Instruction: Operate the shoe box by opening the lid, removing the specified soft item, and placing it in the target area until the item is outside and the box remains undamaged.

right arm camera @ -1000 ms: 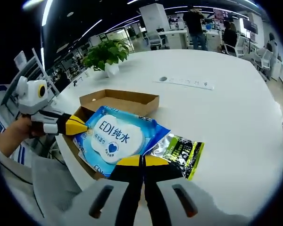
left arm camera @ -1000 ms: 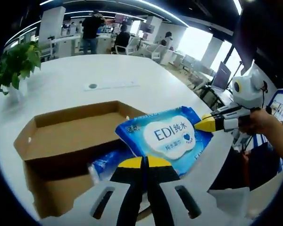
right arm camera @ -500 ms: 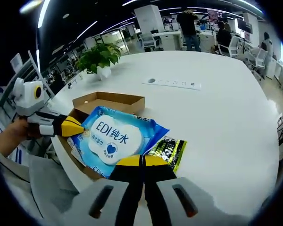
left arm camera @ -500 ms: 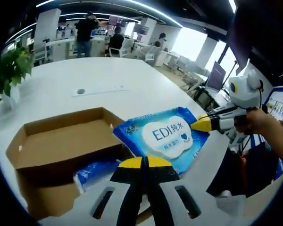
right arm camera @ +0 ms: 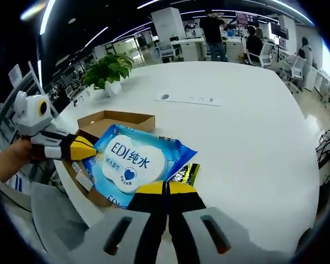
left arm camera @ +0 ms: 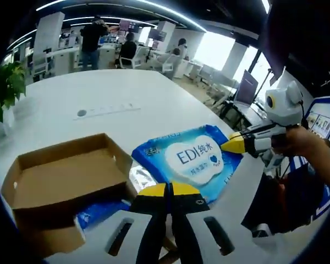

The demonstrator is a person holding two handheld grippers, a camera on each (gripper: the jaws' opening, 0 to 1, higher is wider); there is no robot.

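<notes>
1. The wipes pack (left arm camera: 193, 159) hangs in the air between both grippers: the left gripper (left arm camera: 169, 190) is pinched shut on one edge, the right gripper (right arm camera: 166, 188) on the opposite edge.
2. The pack is out of the open box (left arm camera: 60, 176) and held just beside it, above the white table (right arm camera: 253, 132).
3. I'd say the carry step is in hand; next comes lowering the pack flat onto bare table, then letting go.
4. A green-black packet (right arm camera: 186, 174) lies under the pack, and a plant (right arm camera: 105, 69) stands further off.
</notes>
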